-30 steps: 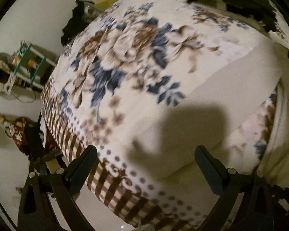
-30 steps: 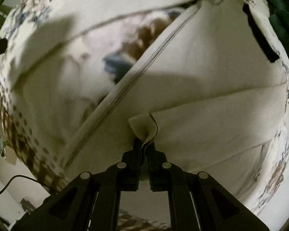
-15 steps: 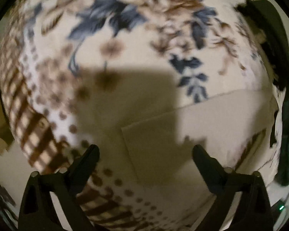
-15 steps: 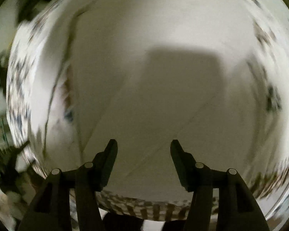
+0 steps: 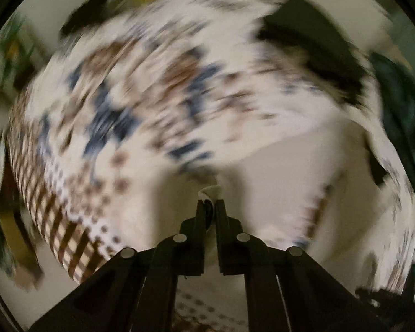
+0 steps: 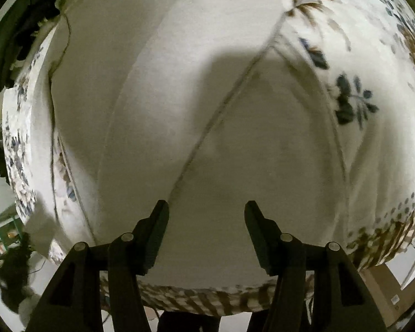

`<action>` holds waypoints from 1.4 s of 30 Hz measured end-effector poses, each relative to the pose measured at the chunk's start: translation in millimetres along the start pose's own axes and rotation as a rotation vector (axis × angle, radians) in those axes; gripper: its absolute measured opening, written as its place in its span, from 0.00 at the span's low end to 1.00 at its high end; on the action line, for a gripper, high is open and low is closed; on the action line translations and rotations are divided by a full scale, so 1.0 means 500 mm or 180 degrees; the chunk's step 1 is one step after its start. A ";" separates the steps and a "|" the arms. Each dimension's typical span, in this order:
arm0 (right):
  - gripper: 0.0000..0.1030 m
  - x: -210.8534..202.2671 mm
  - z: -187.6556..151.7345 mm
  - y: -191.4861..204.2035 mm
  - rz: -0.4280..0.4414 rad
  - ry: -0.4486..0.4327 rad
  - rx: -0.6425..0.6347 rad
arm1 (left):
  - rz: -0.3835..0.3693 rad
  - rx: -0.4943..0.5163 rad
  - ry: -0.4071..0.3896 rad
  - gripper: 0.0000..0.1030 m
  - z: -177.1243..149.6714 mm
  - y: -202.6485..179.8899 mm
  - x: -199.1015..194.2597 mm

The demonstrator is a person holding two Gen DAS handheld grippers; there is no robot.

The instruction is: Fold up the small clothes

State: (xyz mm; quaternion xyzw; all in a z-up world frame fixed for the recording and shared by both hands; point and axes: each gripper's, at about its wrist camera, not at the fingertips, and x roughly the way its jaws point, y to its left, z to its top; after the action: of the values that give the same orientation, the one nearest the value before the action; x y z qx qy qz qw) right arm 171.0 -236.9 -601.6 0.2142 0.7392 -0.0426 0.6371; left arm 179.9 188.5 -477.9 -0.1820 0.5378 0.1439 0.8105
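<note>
Left gripper (image 5: 209, 207): we find its jaws clenched on a small pinch of the cream garment's (image 6: 235, 152) edge, the cloth bunched between the tips.
Right gripper (image 6: 206, 218): we find it released, jaws spread wide with nothing between them, hovering low over the garment's plain middle.
Garment: we see it spread flat on the flowered bedspread (image 5: 130, 88), filling most of the right wrist view; a diagonal seam (image 6: 221, 105) crosses it ahead of the right gripper.
Surroundings: a dark cloth (image 5: 312, 44) lies at the far side of the bedspread; a dark green heap (image 5: 401, 110) sits off to the right.
Image quality: the left wrist view is heavily smeared, so we cannot tell which corner or hem is pinched.
Step in hand: we judge a fold is being drawn over by the left gripper.
Method advice: we recommend carrying the pinched edge low and level across the garment, setting the free gripper down as an anchor along the intended crease, and letting go only when the edges line up.
Risk: we judge a shallow pinch may slip, and lifting high would drag the lower layer askew.
</note>
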 end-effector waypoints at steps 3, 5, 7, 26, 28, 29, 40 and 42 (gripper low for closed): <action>0.57 -0.027 -0.009 -0.047 0.0050 -0.0047 0.0045 | -0.0211 0.0527 -0.0099 0.04 -0.018 -0.130 -0.051; 0.57 -0.043 -0.015 -0.089 0.0050 -0.0078 0.0103 | -0.0384 0.0937 -0.0095 0.04 -0.054 -0.236 -0.074; 0.57 -0.063 -0.017 -0.149 0.0056 -0.0093 0.0198 | -0.0571 0.1351 -0.0044 0.04 -0.118 -0.345 -0.091; 0.62 -0.081 -0.048 -0.487 0.0749 0.0039 0.0544 | -0.0417 0.1493 0.0748 0.87 -0.309 -0.417 0.014; 0.62 -0.063 -0.058 -0.479 0.0918 0.0107 0.0492 | -0.0238 0.1255 0.0728 0.87 -0.277 -0.336 0.024; 0.62 -0.050 -0.056 -0.475 0.0986 0.0158 0.0474 | -0.0172 0.1158 0.0724 0.87 -0.265 -0.301 0.029; 0.62 0.083 -0.082 -0.393 0.1081 0.0437 0.0519 | -0.0414 0.0686 0.1372 0.46 -0.293 -0.127 0.160; 0.53 0.082 -0.086 -0.389 0.1144 0.0401 0.0545 | -0.0422 0.0739 0.1340 0.04 -0.305 -0.133 0.154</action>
State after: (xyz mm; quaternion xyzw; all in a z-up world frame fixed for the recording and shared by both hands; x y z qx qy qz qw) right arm 55.4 -387.5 -673.7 0.3983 0.7212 0.0226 0.5664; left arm 112.7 63.6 -593.8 -0.1486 0.6947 -0.0134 0.7037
